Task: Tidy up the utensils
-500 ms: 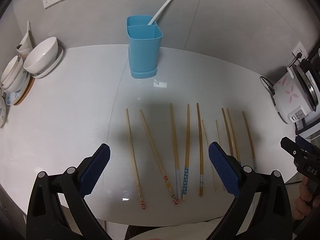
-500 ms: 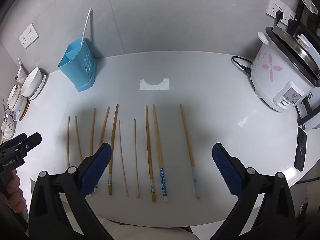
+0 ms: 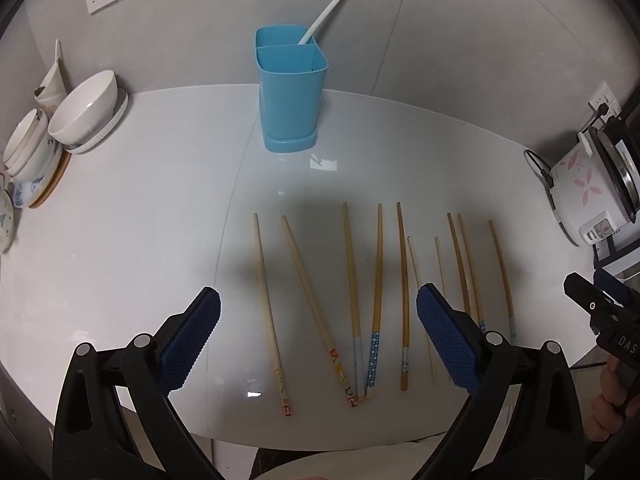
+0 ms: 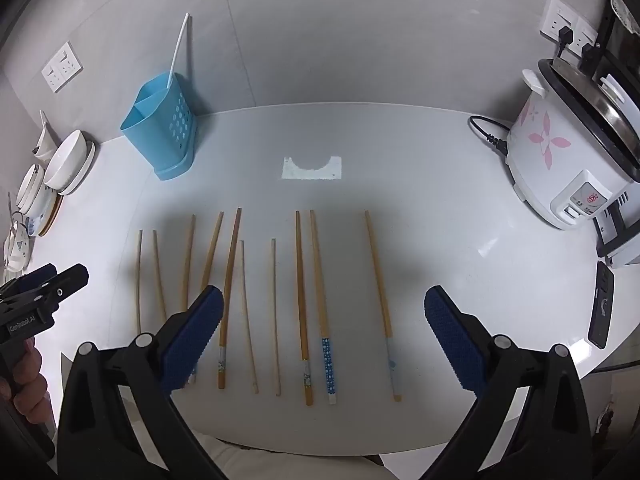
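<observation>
On the white table [image 3: 120, 240], ten chopsticks [image 4: 300, 300] lie side by side in a loose row near the front edge, their decorated ends toward the person, while the blue holder [image 3: 290, 96] stands well apart at the back with a white straw [image 3: 328, 8] leaning out of its rear compartment. Both tools hover above the row and carry nothing: the left gripper [image 3: 318, 340] has its fingers spread wide over the sticks on its own side, and the right gripper [image 4: 322, 340] has its fingers spread just as wide over the middle ones. The main risk, as I judge it, comes from how close some sticks lie: the two beside each other under the right gripper, and the two that nearly meet at their decorated ends under the left one, so a wide closing pinch could gather two at once or nudge a neighbour askew. Thin round sticks on a glossy top may also roll or slip from the pads, and those nearest the front edge could be pushed off it. A long stick held near one end may tip during the carry and miss the holder's narrow compartments, or knock the light holder.
</observation>
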